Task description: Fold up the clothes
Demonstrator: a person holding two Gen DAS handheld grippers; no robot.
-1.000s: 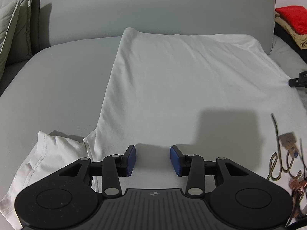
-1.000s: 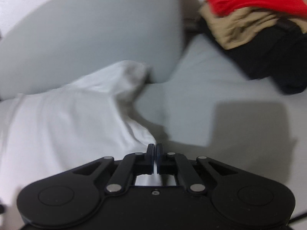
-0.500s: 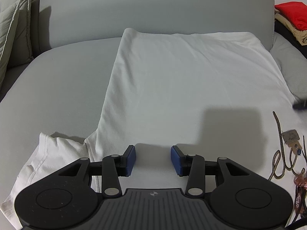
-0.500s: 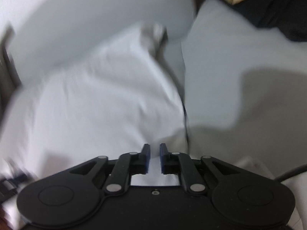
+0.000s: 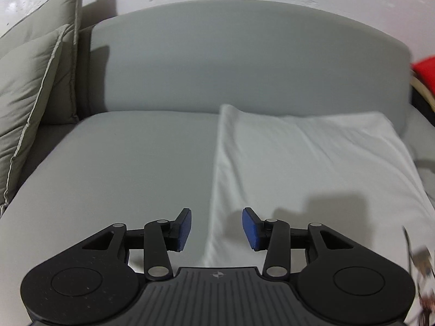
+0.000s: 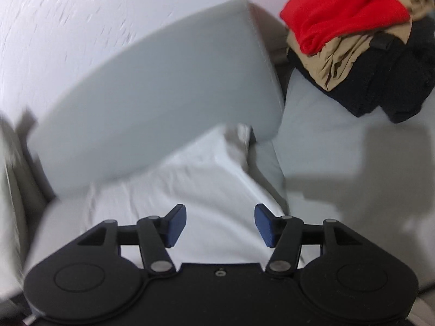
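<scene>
A white garment [image 5: 304, 163] lies flat on the grey sofa seat, its straight left edge running down the middle of the left wrist view. My left gripper [image 5: 216, 229] is open and empty, hovering over that left edge. In the right wrist view the same white garment [image 6: 195, 190] lies below my right gripper [image 6: 220, 224], which is open and empty above the garment's right side. A bunched corner [image 6: 239, 138] of the garment rests against the sofa back.
The grey sofa back [image 5: 244, 62] stands behind the garment. Grey-green cushions [image 5: 30, 89] lean at the left. A pile of red, tan and black clothes [image 6: 361, 32] sits at the right on the seat. A cable with a tag [image 5: 418, 258] lies at the right edge.
My right gripper opened and let go of the white garment, then lifted and tilted up. My left gripper moved left and tilted up, now over the garment's left edge, still open.
</scene>
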